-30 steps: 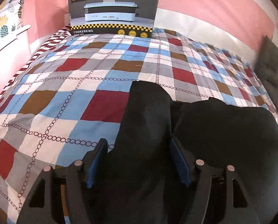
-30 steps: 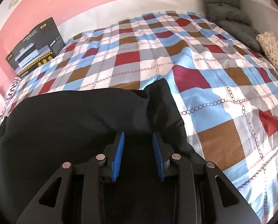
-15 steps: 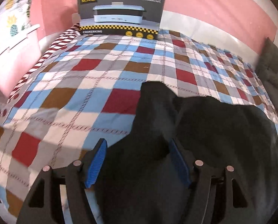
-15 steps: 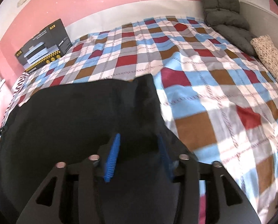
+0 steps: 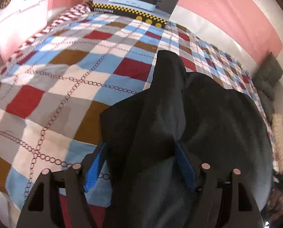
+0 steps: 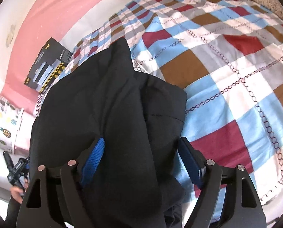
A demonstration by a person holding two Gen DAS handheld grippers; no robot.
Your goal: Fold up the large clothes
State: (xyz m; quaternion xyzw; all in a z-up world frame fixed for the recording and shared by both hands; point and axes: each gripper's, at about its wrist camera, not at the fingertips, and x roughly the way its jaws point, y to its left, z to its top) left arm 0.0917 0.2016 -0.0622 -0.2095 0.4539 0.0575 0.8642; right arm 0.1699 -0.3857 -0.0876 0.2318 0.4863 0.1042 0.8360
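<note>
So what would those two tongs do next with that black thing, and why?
Probably draw both back off the black garment. The right tongs have just been opening, the left tongs gape too, and the cloth lies slack on the checked bedspread.

bedspread (image 5: 69, 79): checked, covers bed | cooker box (image 5: 135, 3): upright at far edge, against pink wall (image 5: 227, 9) | grey cushions (image 5: 268, 76): right side

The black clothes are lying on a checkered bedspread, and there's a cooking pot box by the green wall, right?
Not quite: the wall is pink, not green, as the left wrist view shows. The black garment does lie on the checkered bedspread, with the cooking pot box by that wall.
</note>
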